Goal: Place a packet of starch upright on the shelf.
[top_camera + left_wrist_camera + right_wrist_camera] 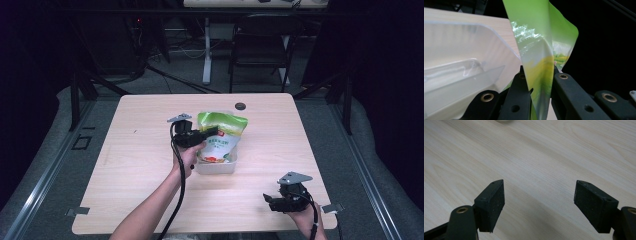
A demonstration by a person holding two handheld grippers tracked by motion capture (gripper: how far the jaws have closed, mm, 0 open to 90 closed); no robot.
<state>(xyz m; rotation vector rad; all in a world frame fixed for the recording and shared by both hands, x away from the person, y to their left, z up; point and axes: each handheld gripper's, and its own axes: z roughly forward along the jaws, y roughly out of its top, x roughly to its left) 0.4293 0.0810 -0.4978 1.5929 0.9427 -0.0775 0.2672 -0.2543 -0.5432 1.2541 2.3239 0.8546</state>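
**Soft pouch pinched at its edge, over the tub**

The left claw (pixel 212 131) is clamped on the green pouch (pixel 222 135), a thin, glossy, floppy film bag, likely light and slippery, best held by its flat seam. It stands in the clear tub (pixel 216 165) mid-surface. The right claw (pixel 268 200) gapes empty near the surface's front right corner.

the green pouch (pixel 222 131) stands in the clear bin (pixel 218 166) mid-surface, blocking the middle. bare surface (pixel 135 165) lies open to the left, right and near edge; the right gripper (pixel 269 199) hovers over open wood, fingers (pixel 491 202) spread.
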